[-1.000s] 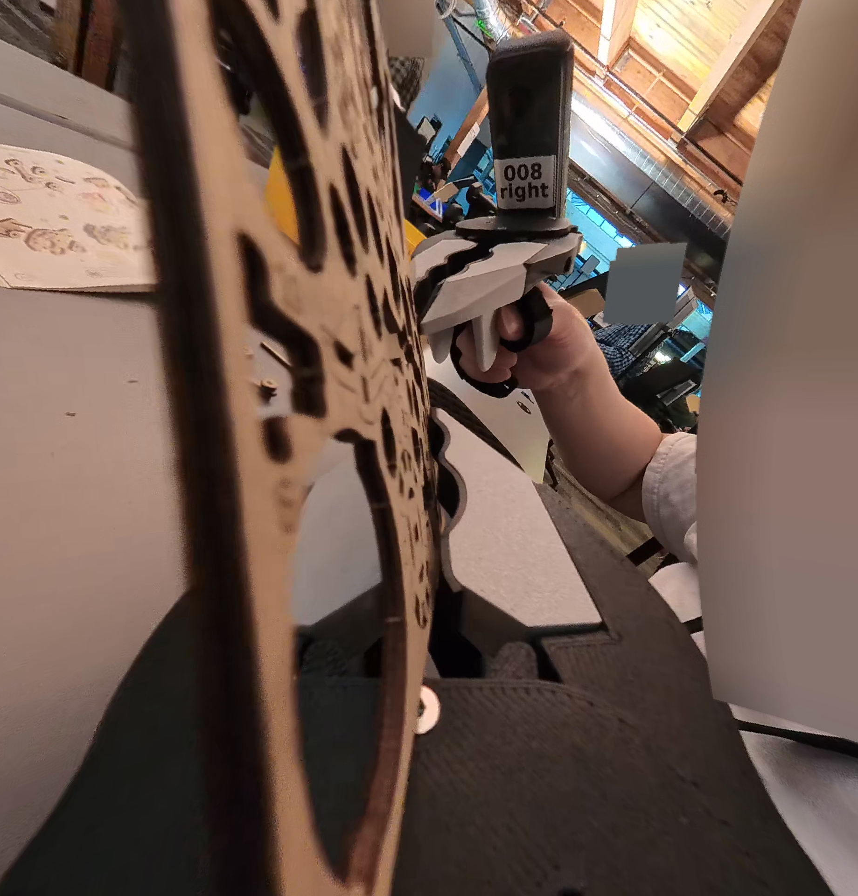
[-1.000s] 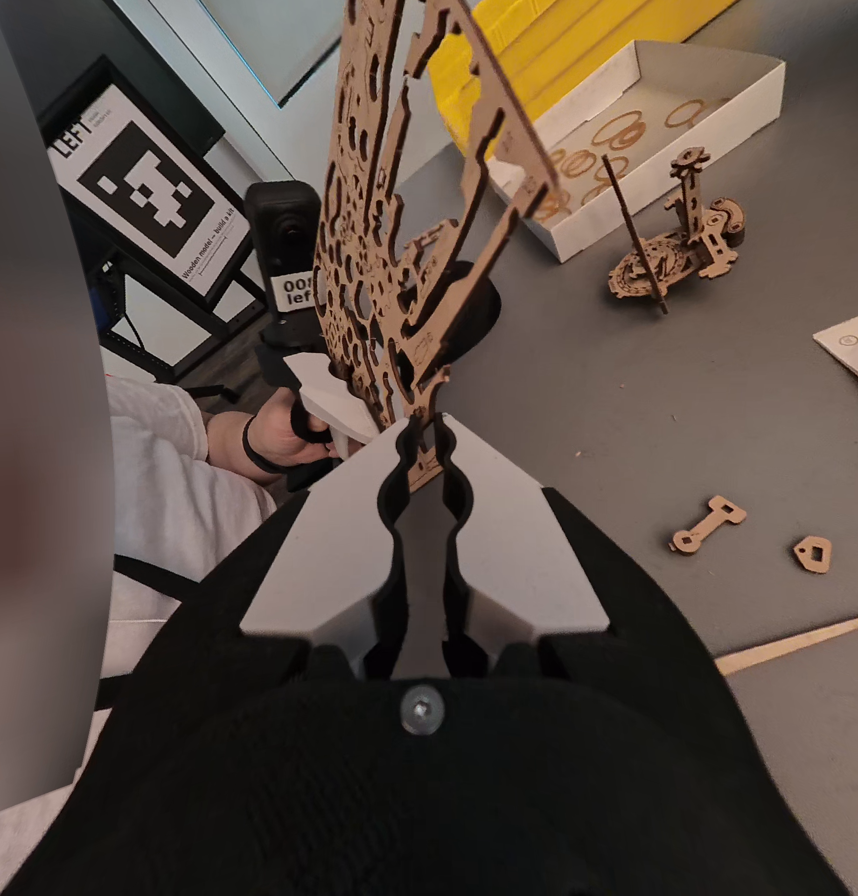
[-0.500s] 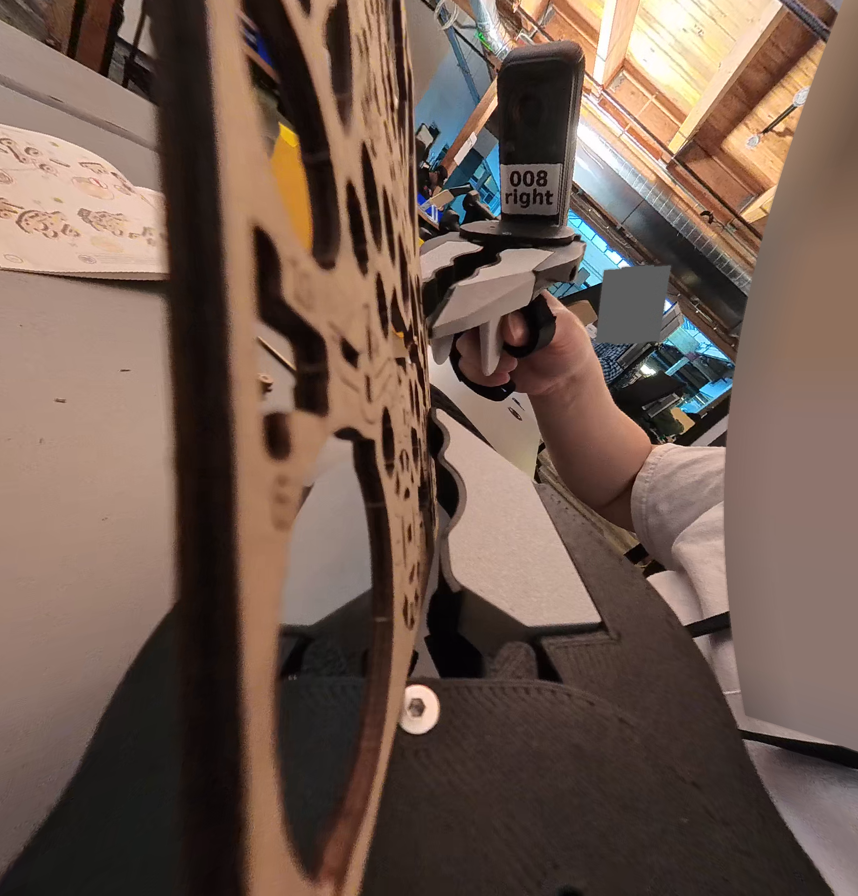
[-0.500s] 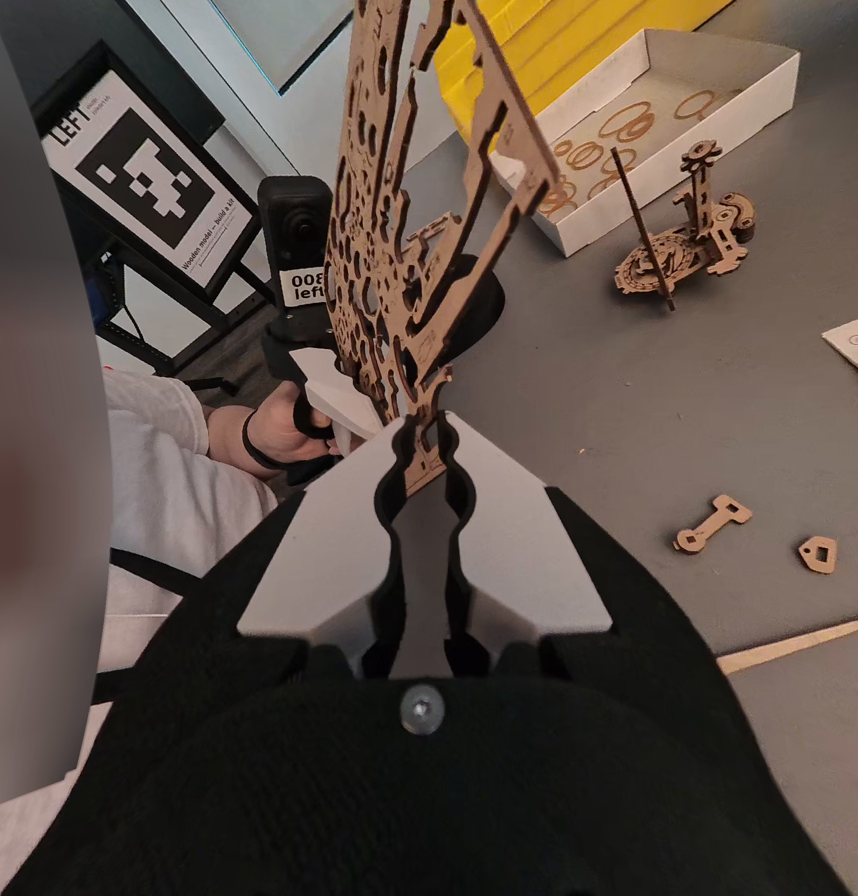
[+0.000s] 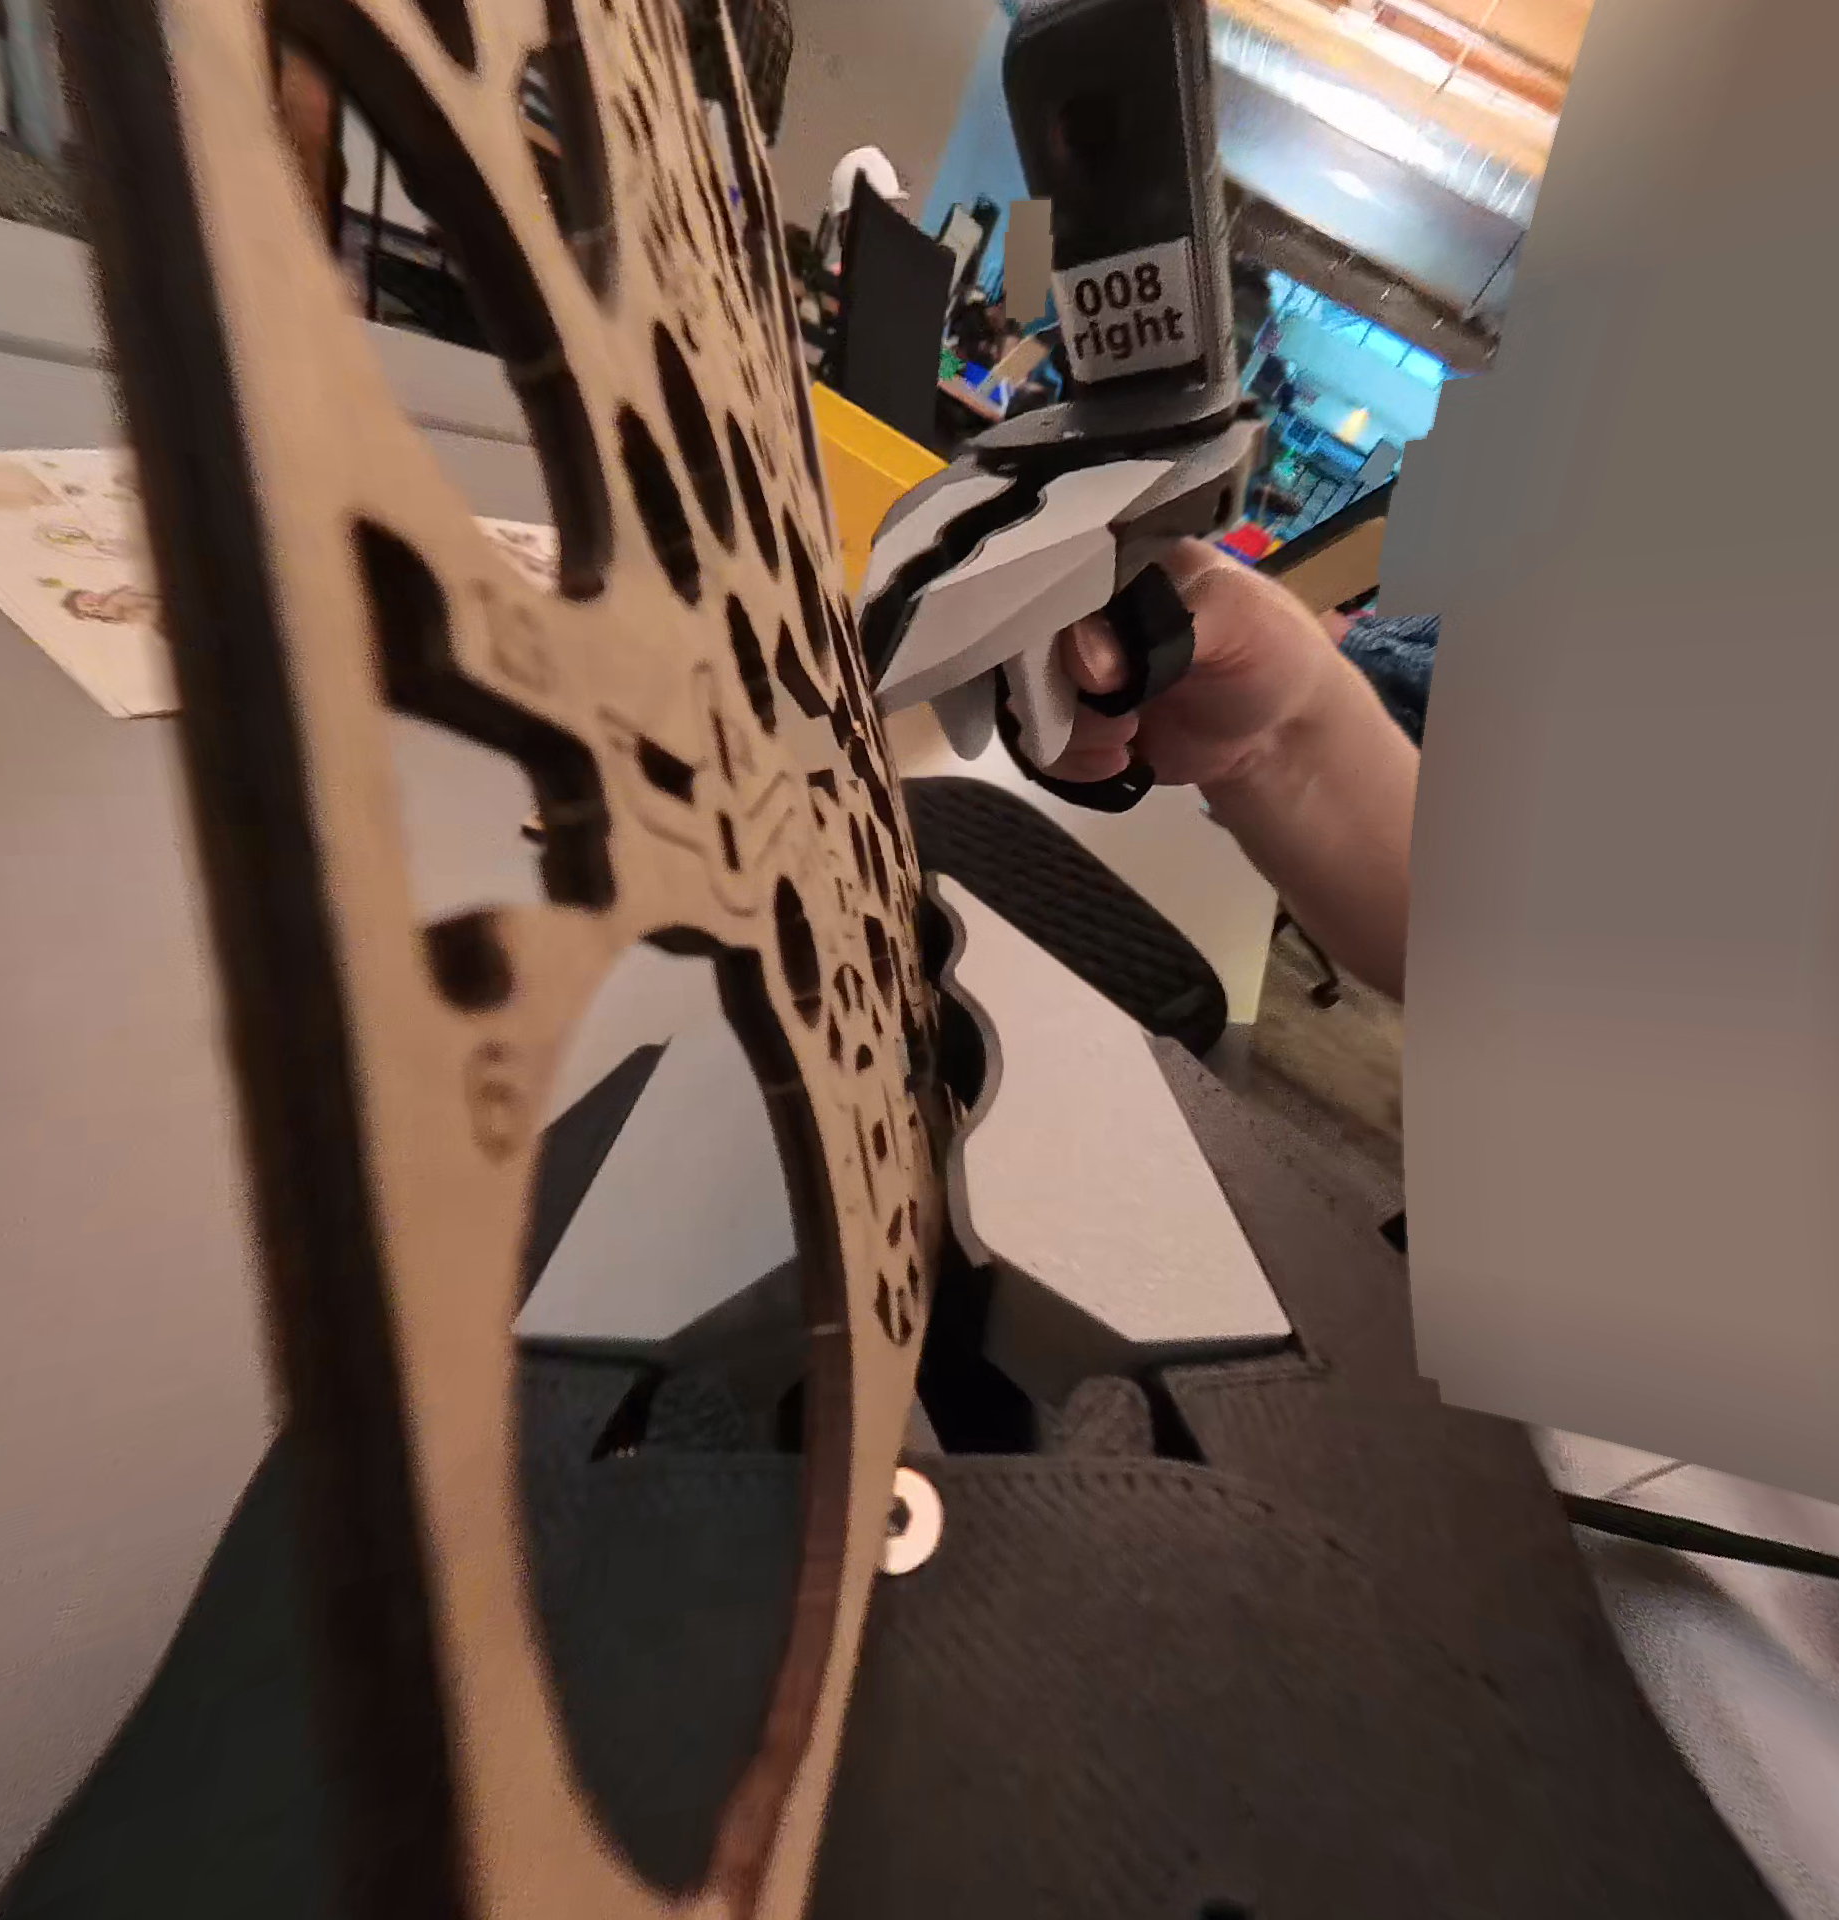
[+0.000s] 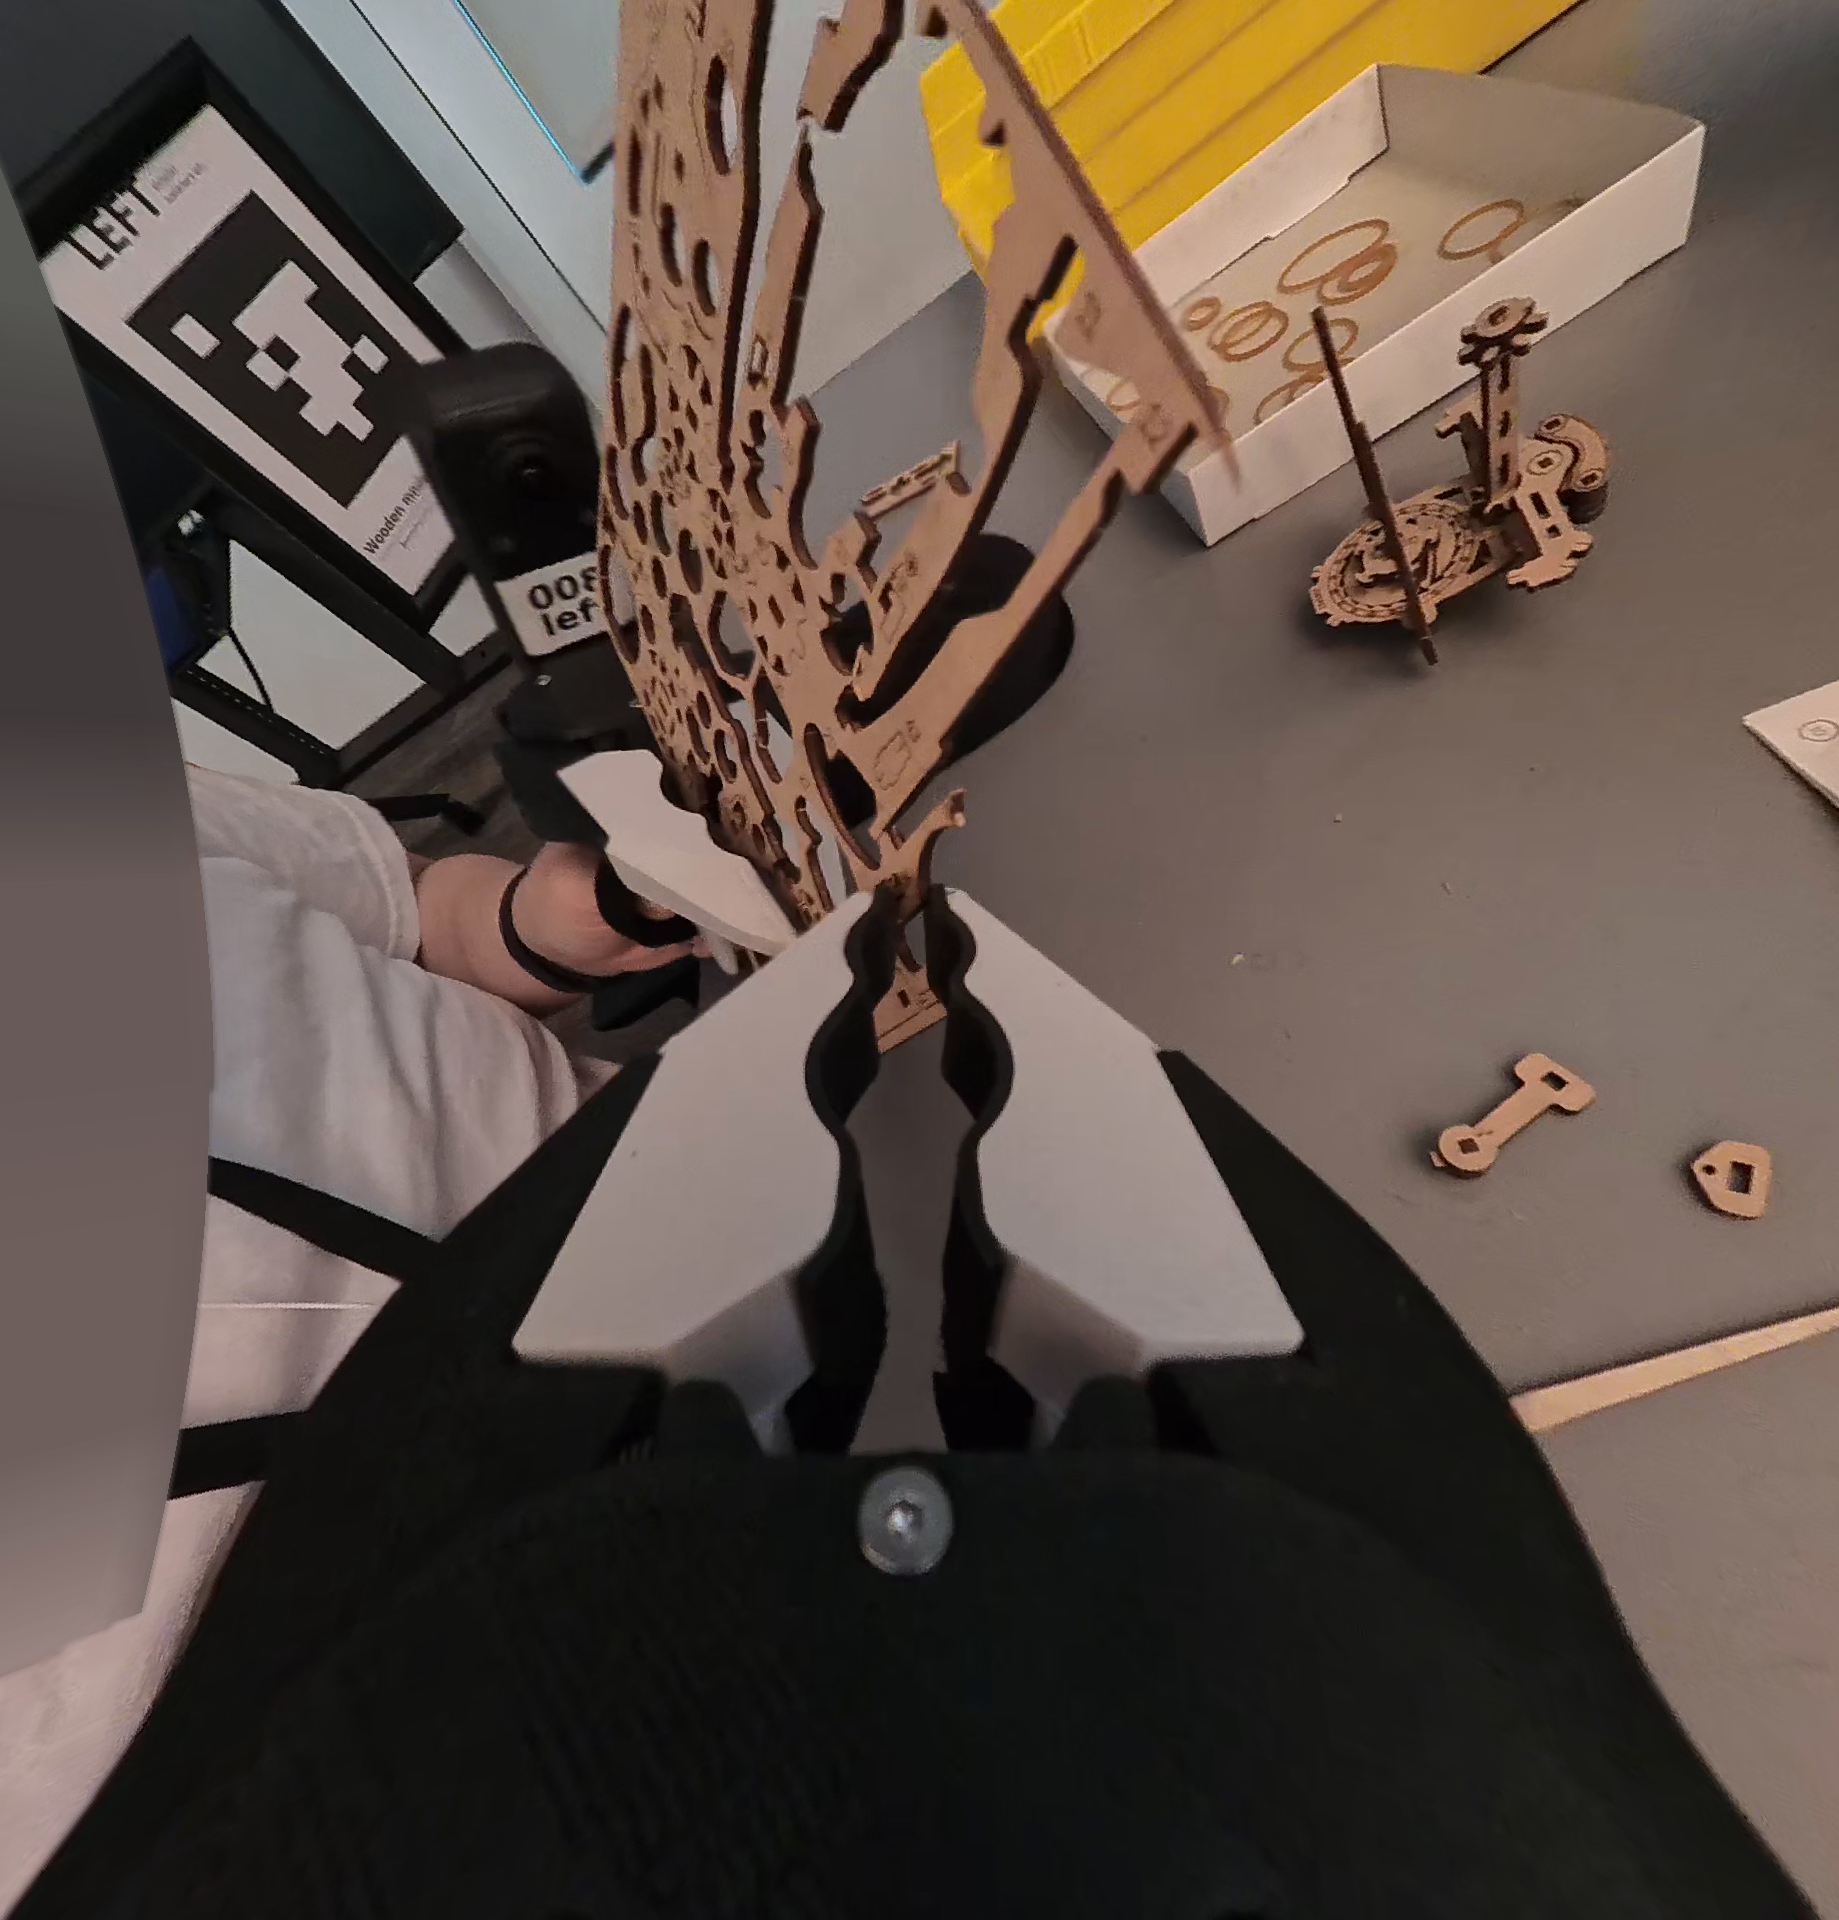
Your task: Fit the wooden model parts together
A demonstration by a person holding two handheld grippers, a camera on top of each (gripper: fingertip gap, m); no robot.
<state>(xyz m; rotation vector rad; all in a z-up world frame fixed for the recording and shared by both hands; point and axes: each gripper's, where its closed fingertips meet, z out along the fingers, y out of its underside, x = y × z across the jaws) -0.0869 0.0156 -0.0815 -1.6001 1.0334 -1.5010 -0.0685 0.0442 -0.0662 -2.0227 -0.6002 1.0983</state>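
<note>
A laser-cut wooden sheet (image 5: 541,727) full of cut-out holes stands on edge between both grippers; it also shows in the right wrist view (image 6: 707,520). My left gripper (image 5: 894,935) is shut on the sheet's lower part, its left finger mostly hidden behind the wood. My right gripper (image 6: 899,920) is shut on a small tab-shaped part (image 6: 904,987) at the sheet's bottom edge. In the left wrist view the right gripper (image 5: 879,634) touches the sheet's far side, held by a hand. A partly built wooden model (image 6: 1455,520) stands on the grey table (image 6: 1258,831).
A white box (image 6: 1517,260) with wooden rings lies behind the model, yellow bins (image 6: 1154,94) beyond it. Two loose wooden pieces (image 6: 1512,1117) (image 6: 1733,1179) and a thin wooden strip (image 6: 1673,1371) lie at the right. An instruction sheet (image 5: 63,582) lies on the table. A marker sign (image 6: 260,343) stands at the left. Some 4 centimetres of space lies between my two pairs of fingers. About 20 centimetres separates my right fingertips from the partly built wooden model (image 6: 1455,520).
The sheet and both grippers have tilted and shifted a little together; the left wrist view now looks lower, towards the table. Both grips are unchanged.
</note>
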